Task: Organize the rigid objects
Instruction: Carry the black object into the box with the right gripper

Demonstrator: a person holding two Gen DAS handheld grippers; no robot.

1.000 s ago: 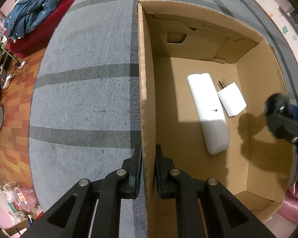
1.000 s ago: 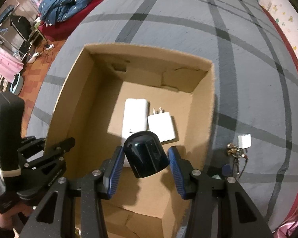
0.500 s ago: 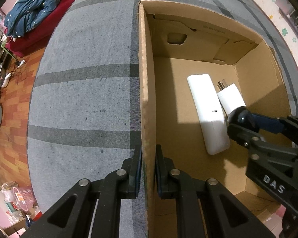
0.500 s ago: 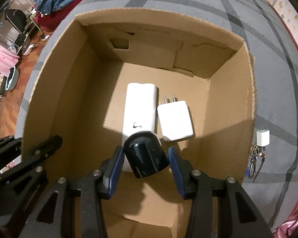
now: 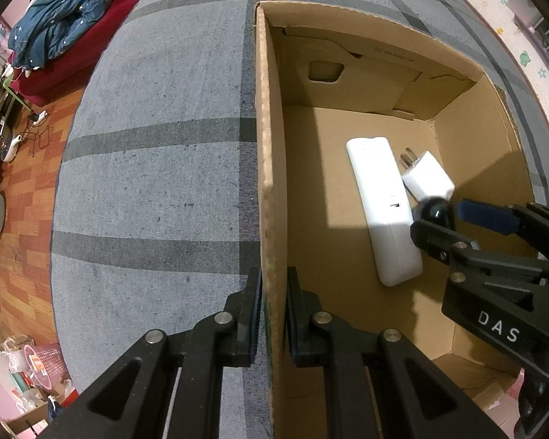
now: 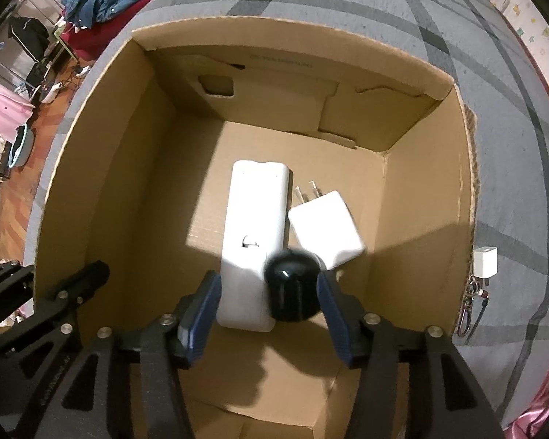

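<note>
Grey bedding under box (image 5: 271, 168); left jaws clamp its wall, right jaws apart, black cap (image 6: 292, 285) loose, dome facing cam.

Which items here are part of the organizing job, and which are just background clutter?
In the job:
cardboard box, its wall clamped by left gripper
black cap between open right gripper
white remote
white charger
small plug with keyring, outside box

Lying about:
blue jacket
pink basket

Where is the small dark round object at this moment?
In the right wrist view the dark round object is inside the cardboard box, between the open fingers of the right gripper, beside the long white device and below the white charger.
</note>
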